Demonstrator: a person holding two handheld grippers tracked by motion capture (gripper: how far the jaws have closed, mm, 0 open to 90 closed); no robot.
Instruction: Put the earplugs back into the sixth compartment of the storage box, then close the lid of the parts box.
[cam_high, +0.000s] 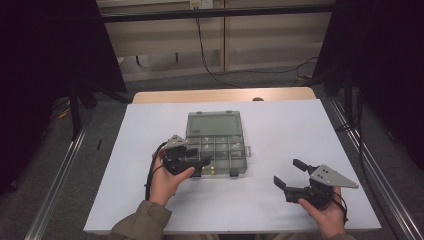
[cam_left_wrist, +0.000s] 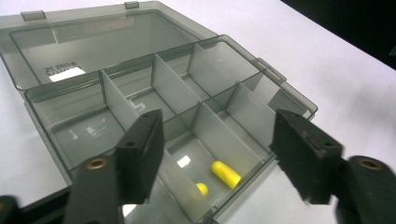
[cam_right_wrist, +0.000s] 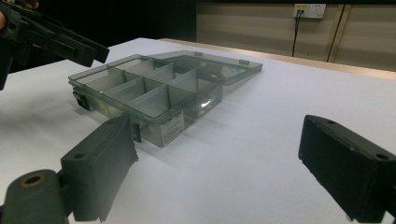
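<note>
From the high view, a smoky grey translucent plastic compartment box (cam_high: 216, 145) is being seen lying open on the white table top (cam_high: 280, 130), its lid folded flat away from the person. The left gripper (cam_high: 196, 165) is being held by the left hand (cam_high: 167, 177) at the box's near left corner, its jaws pointing over the nearest row of compartments. The right gripper (cam_high: 289, 174) is being held by the right hand (cam_high: 325, 212) well apart from the box, over bare table to the right, with its jaws spread wide and nothing between them.

In the left gripper view, the left gripper (cam_left_wrist: 217, 149) is being shown with its jaws standing apart above the box (cam_left_wrist: 140, 93), gripping nothing. Two small yellow foam earplugs (cam_left_wrist: 226, 174) are being seen lying loose in a near-row compartment, directly below the gap between the jaws and touched by neither pad.

In the right gripper view, the right gripper (cam_right_wrist: 217, 158) is being shown with open, empty jaws over the table (cam_right_wrist: 261, 154), and the box (cam_right_wrist: 154, 88) is lying farther off with the left gripper (cam_right_wrist: 91, 51) hanging over its far corner.
</note>
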